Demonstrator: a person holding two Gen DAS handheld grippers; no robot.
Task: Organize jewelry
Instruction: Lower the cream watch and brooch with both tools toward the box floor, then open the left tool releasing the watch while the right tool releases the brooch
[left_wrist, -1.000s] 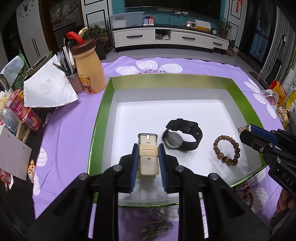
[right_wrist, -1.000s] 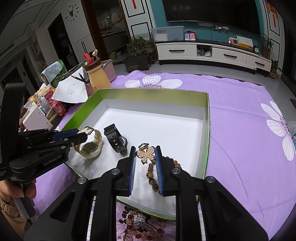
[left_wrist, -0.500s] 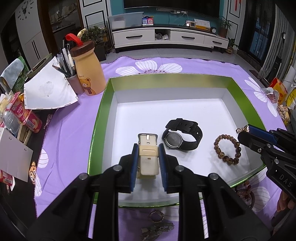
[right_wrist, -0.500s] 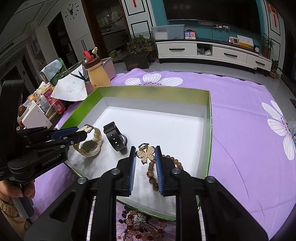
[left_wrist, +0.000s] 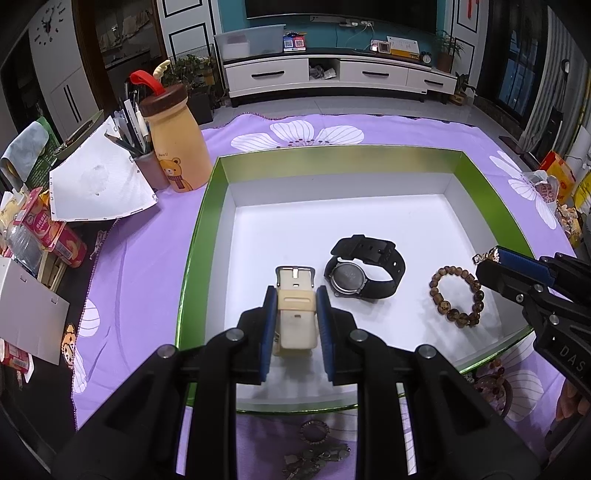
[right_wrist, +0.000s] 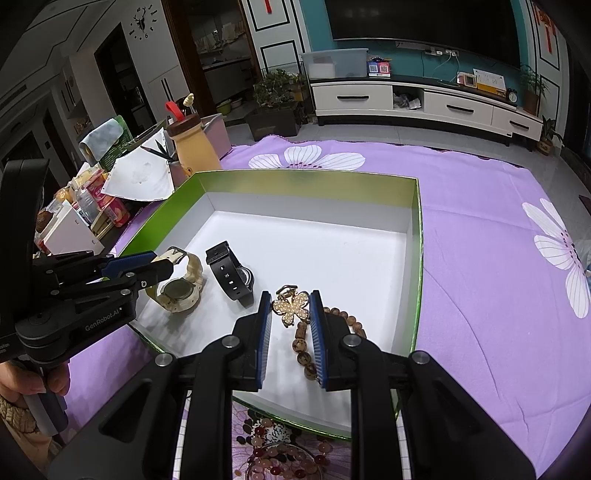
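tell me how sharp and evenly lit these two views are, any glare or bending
Left wrist view: fisheye bows the green box walls, corners vignette black, the cream watch is sharp. Right wrist view: same barrel bend, the gold flower brooch is crisp, soft shadows fall under the black watch, no harsh glare.

Right claw (right_wrist: 290, 314) clamps a gold flower brooch (right_wrist: 291, 307).
It hangs over the green box (right_wrist: 416, 236) near the worktop's front edge, brown bead bracelet (right_wrist: 304, 341) beneath.
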